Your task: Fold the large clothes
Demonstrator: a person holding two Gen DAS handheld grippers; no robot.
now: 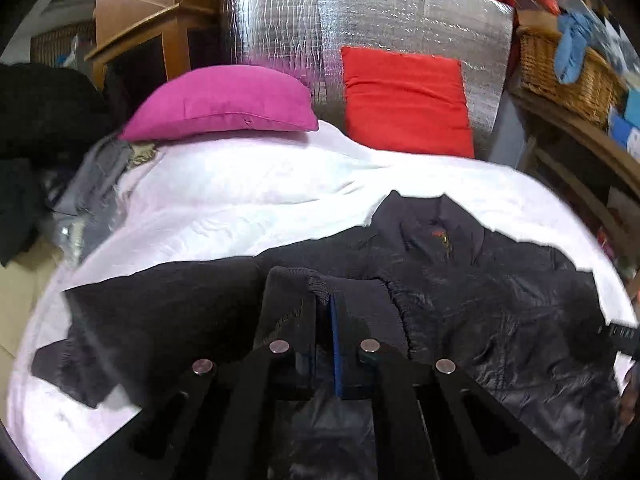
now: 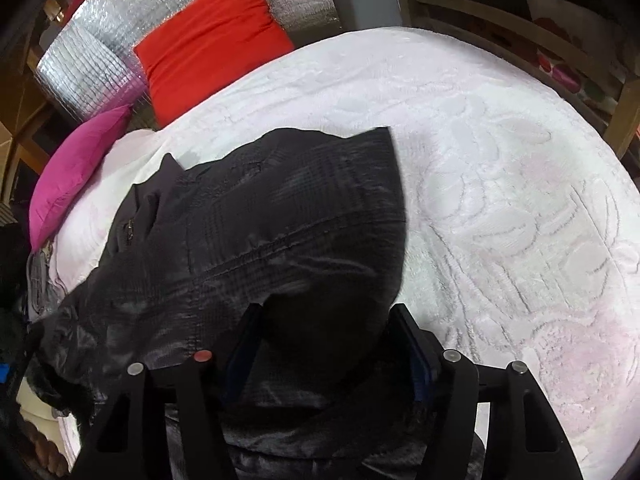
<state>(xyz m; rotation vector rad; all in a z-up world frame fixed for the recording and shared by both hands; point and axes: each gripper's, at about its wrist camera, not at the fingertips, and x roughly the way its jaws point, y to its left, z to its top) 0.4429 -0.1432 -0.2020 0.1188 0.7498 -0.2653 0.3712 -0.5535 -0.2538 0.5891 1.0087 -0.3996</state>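
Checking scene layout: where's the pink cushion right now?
Left wrist view: the pink cushion lies upper left on the white bedspread, left of the red cushion, beyond the dark jacket.

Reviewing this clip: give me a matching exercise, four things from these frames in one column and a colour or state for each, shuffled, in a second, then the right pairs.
Things:
1. left claw
2. right claw
3. cushion leaning on the silver foil panel
4. cushion lying on the white bedspread

Colour or state:
A. pink
B. shut on the ribbed cuff of the dark jacket
C. red
D. jaws apart, a fold of the jacket between them

Pairs: 1-B, 2-D, 3-C, 4-A
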